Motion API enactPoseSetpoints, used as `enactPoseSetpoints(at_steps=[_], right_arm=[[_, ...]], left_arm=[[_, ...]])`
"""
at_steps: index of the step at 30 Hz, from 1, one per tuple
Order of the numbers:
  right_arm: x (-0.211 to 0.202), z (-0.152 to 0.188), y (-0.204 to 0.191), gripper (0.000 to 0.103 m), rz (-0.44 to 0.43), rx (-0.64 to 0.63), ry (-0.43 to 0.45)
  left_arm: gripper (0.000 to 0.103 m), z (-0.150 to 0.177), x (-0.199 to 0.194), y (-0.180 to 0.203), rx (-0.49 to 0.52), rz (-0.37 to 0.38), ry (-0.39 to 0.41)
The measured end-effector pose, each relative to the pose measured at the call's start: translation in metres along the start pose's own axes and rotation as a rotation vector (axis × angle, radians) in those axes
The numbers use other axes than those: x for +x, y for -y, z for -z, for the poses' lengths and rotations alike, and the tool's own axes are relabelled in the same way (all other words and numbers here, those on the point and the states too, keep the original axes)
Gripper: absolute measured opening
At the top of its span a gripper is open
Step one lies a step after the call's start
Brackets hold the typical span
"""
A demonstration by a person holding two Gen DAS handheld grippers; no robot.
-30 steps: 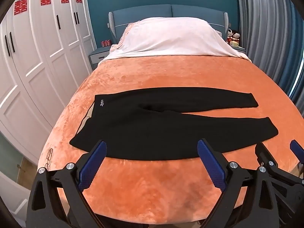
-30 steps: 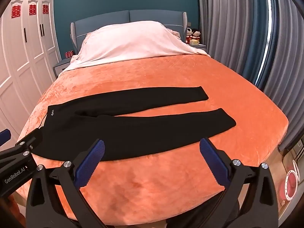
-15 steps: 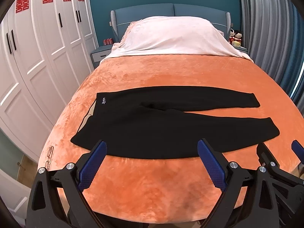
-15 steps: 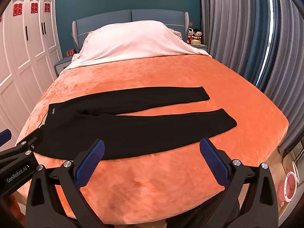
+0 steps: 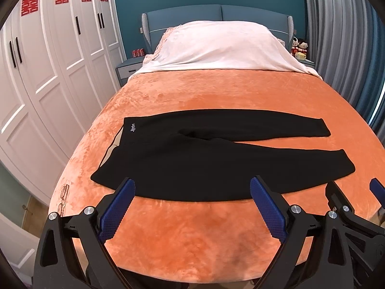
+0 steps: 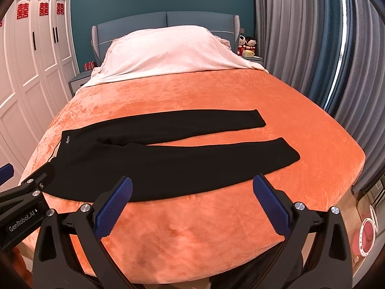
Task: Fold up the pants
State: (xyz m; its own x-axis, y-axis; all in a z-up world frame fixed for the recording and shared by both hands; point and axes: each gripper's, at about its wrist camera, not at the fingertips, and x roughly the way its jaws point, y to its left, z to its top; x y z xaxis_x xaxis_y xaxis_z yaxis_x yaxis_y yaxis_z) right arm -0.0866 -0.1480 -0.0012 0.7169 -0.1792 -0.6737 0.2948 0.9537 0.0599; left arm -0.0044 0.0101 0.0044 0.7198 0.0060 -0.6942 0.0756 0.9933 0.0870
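Both fingers of the left gripper [image 5: 191, 202] stand wide apart and hold nothing; their blue pads [image 5: 116, 208] hang over the near edge of the bed, just in front of the pants. The right gripper [image 6: 192, 201] is the same: its fingers [image 6: 270, 207] are spread wide, with nothing between them, above the orange blanket [image 6: 192, 236] near the foot of the bed.

The black pants [image 5: 216, 159] lie flat across the blanket, not folded. The waistband with a small white logo [image 5: 132, 128] is at the left side, and the two legs go to the right. The far leg [image 6: 192, 125] is straight and a little apart from the near leg [image 6: 216, 163], so a thin strip of orange shows between them toward the cuffs.

In the right wrist view, part of the left gripper [image 6: 26, 192] shows at the left edge, close to the waist corner of the pants. A white cover [image 5: 223, 45] lies over the head of the bed, and white wardrobes [image 5: 48, 72] stand on the left.
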Motion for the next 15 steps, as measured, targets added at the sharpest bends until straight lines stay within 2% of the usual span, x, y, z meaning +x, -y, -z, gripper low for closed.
enactPoseSetpoints(at_steps=[15], right_arm=[[-0.0003,0.0002,-0.0017,0.098,-0.001,-0.001,-0.001]], left_arm=[[0.094,0.0012,-0.0005,-0.0029,-0.002,-0.002,-0.001]])
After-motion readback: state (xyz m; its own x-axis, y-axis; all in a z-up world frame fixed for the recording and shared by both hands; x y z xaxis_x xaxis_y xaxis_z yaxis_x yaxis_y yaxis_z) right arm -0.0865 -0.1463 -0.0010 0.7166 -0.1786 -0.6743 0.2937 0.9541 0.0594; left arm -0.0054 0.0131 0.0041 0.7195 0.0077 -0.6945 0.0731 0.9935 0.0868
